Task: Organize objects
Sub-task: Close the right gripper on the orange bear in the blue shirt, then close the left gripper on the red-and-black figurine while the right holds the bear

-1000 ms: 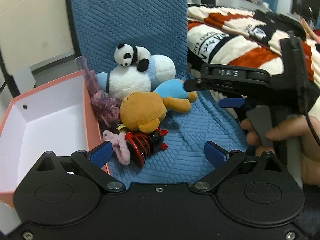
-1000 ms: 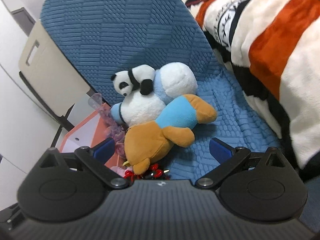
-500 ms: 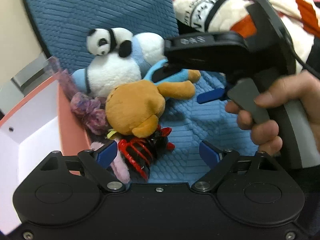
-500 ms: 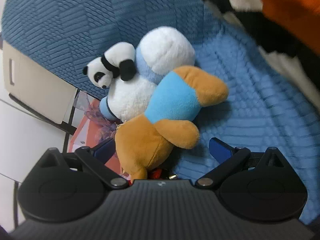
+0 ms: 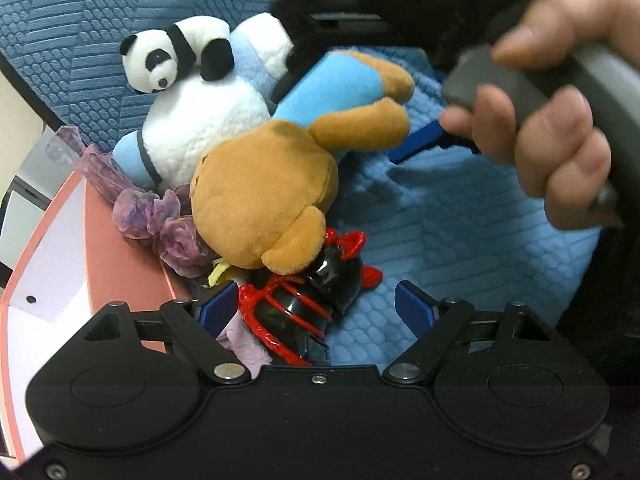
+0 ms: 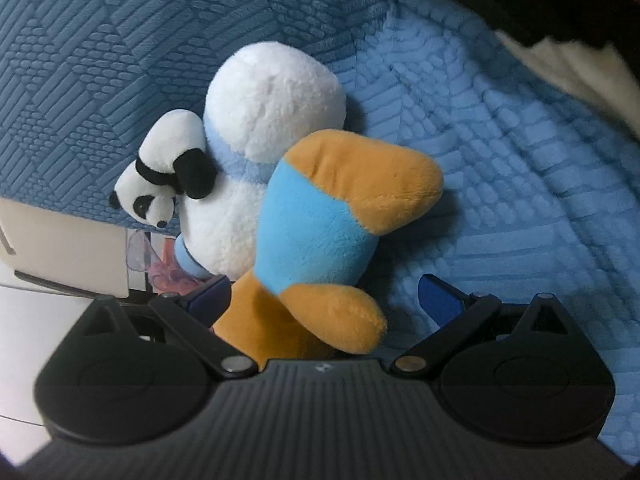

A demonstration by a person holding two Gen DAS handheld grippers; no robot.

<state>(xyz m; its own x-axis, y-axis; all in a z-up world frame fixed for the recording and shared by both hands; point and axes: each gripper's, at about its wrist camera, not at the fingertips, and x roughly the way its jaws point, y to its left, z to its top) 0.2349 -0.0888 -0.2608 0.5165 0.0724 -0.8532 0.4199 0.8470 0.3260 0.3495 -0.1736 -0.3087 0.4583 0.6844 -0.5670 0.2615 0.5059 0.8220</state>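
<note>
A pile of toys lies on a blue textured seat (image 5: 440,240). My left gripper (image 5: 316,310) hangs low over a red and black toy (image 5: 304,296). Its jaws are closing with the toy between them, and the pads do not press on it. An orange bear in a blue shirt (image 5: 260,192) lies head-down against that toy. My right gripper (image 5: 352,114), held by a hand (image 5: 560,140), straddles the bear's body. In the right wrist view the right gripper (image 6: 325,300) stands open around the bear (image 6: 320,220). A small panda (image 5: 176,56) rests on a white and blue plush (image 5: 200,132).
A pink box with a white inside (image 5: 112,248) stands at the left, touching the pile. Purple gauzy fabric (image 5: 160,216) and a pink fuzzy piece (image 5: 244,344) lie by its wall. The seat's back (image 6: 120,40) rises behind the toys. A striped blanket edge (image 6: 560,60) lies right.
Both grippers have sunk toward the pile and rolled. The right gripper has come over the bear, which now sits between its fingers. The left jaws have narrowed a little around the red and black toy.
</note>
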